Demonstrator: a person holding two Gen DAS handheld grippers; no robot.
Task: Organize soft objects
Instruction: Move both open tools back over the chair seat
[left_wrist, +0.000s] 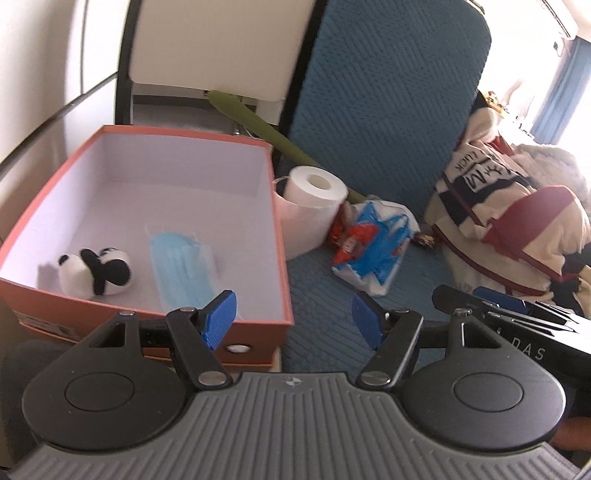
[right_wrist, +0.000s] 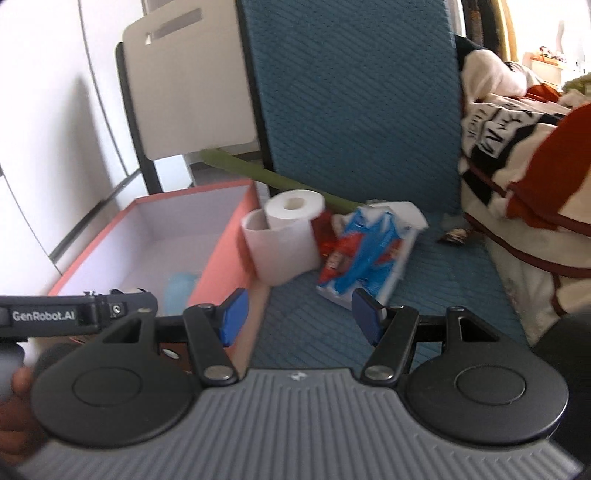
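An orange box (left_wrist: 282, 258) with a white inside stands on the left; it also shows in the right wrist view (right_wrist: 225, 240). In it lie a panda plush (left_wrist: 96, 271) and a blue face mask (left_wrist: 183, 269). A toilet paper roll (left_wrist: 312, 206) (right_wrist: 284, 236) stands just right of the box. A blue, red and white tissue pack (left_wrist: 373, 247) (right_wrist: 365, 251) lies on the teal cushion (left_wrist: 332, 306). My left gripper (left_wrist: 293, 319) is open and empty over the box's near right corner. My right gripper (right_wrist: 299, 315) is open and empty, just short of the tissue pack.
A teal backrest (left_wrist: 388, 92) rises behind the cushion. A cream, red and black blanket (left_wrist: 509, 221) (right_wrist: 517, 166) is heaped on the right. A green stick (left_wrist: 266, 129) leans behind the roll. A small dark wrapper (right_wrist: 456, 234) lies near the blanket. White furniture (right_wrist: 192, 92) stands behind the box.
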